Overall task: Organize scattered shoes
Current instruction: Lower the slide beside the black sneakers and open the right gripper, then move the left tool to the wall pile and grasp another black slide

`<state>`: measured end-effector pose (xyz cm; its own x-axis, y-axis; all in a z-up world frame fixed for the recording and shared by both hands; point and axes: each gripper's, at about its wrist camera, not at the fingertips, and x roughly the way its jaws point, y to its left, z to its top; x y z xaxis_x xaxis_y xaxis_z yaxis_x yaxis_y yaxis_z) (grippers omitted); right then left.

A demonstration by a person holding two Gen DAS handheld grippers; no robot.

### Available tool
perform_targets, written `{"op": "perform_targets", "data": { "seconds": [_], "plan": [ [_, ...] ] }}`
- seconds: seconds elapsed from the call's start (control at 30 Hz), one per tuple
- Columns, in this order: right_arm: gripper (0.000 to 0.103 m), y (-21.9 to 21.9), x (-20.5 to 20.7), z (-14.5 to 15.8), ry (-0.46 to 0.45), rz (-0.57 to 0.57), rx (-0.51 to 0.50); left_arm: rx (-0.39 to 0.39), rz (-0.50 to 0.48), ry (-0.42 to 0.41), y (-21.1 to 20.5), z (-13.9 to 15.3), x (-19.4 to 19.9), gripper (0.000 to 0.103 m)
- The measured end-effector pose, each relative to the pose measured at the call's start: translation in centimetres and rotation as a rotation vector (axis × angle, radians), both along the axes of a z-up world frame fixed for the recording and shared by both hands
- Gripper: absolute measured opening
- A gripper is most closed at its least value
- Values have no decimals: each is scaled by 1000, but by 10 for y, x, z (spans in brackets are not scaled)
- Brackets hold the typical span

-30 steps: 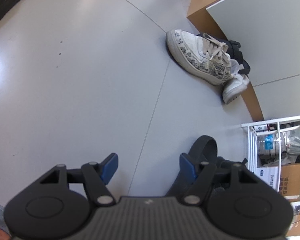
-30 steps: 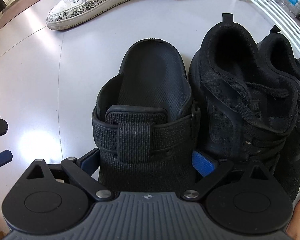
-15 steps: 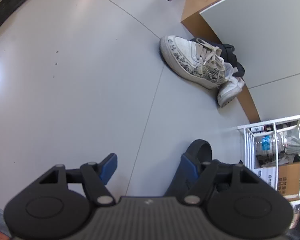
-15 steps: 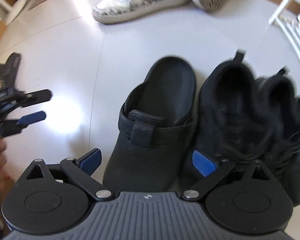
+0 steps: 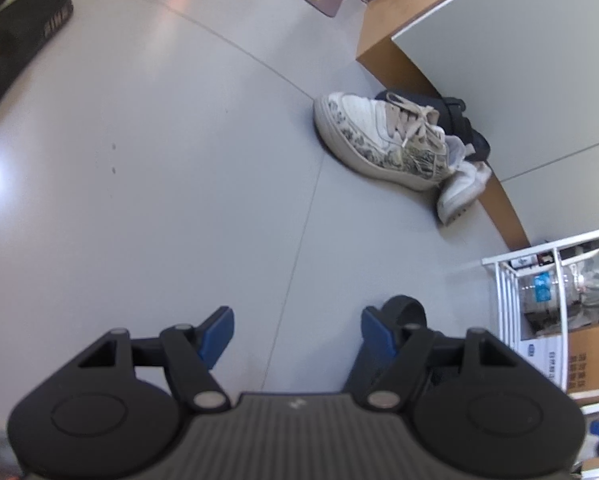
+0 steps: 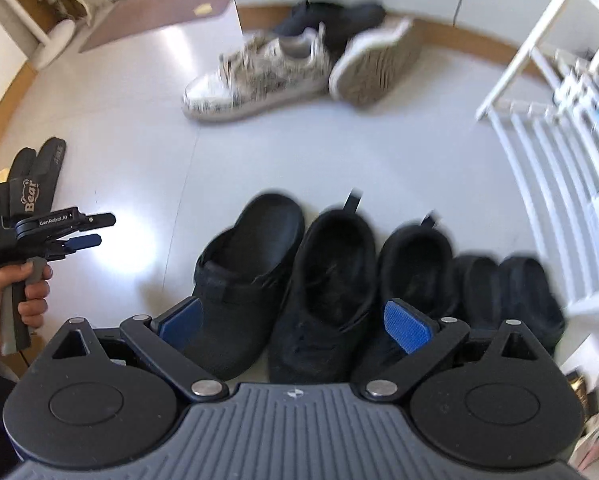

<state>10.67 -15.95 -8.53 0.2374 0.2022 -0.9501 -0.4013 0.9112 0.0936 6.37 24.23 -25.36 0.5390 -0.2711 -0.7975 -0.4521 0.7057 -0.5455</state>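
Right tool [image 6: 295,320] spread and empty above a blurred clog [image 6: 239,280], partly hidden behind it. Left tool [image 5: 295,330] spread, empty; a second clog [image 5: 403,312] mostly hidden behind it.

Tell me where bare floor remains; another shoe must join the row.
Free: floor left of the black clog, up to the printed sneaker. Crowded: the row right of it to the white rack, and the pile at the wall.

Left tool [image 5: 295,334] agape, empty; patterned sneaker [image 5: 379,140] by wall.
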Motion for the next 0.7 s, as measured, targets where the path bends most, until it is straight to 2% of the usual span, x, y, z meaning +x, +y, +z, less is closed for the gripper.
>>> {"op": "perform_targets", "data": {
  "seconds": [0.2,0.3,0.47,0.57,0.7],
  "plan": [
    [100,-18,13,19,-48,123,38,61,-24,-15,-15,16,24,73],
    [100,-32,19,10,-56,111,46,92,-82,7,-27,19,37,73],
    [100,-48,32,-10,-55,111,137,136,-190,53,-44,24,68,73],
    [100,-61,39,-30,-43,69,186,196,-254,77,-57,31,91,72],
    [100,-73,41,-53,-48,27,217,217,-316,75,-73,44,129,72]
  ]
}}
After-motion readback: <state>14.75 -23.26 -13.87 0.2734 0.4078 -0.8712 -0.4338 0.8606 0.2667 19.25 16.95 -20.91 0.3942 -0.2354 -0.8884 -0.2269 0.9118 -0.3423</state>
